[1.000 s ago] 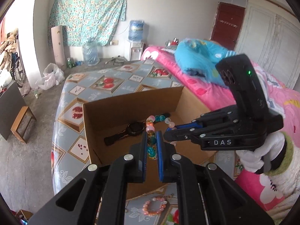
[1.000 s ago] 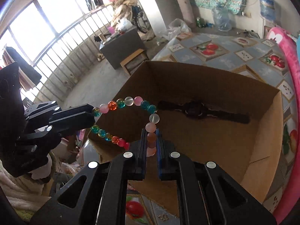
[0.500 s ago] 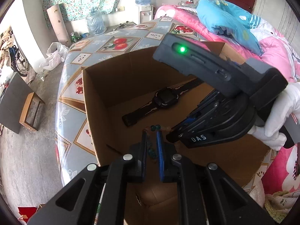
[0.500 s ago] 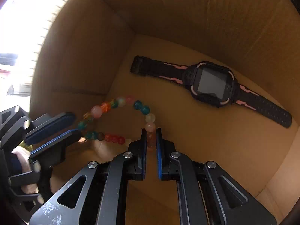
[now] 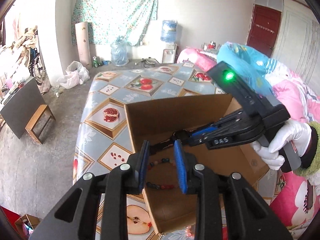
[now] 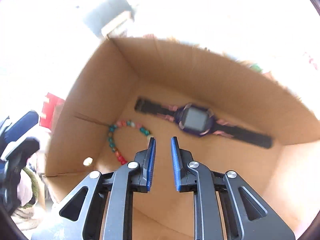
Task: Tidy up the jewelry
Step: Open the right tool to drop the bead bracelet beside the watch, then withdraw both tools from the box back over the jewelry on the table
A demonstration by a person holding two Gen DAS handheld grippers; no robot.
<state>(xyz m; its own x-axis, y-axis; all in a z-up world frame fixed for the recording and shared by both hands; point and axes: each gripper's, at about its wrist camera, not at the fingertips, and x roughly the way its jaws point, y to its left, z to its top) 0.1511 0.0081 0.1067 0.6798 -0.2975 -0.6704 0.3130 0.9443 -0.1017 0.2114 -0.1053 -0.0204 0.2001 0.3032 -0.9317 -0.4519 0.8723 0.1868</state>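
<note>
both hand-held grippers opening, empty, bead bracelet [image 6: 120, 138] lying in box [image 6: 180, 70]

right wrist view blown out above the cardboard box [image 6: 180, 76]; surroundings unreadable; bead bracelet [image 6: 120, 140] near end hidden behind right gripper [image 6: 163, 140] finger; left wrist view: watch [image 5: 181, 135] mostly blocked by gripper fingers; second bracelet [image 5: 188, 230] cut off at bottom edge
</note>
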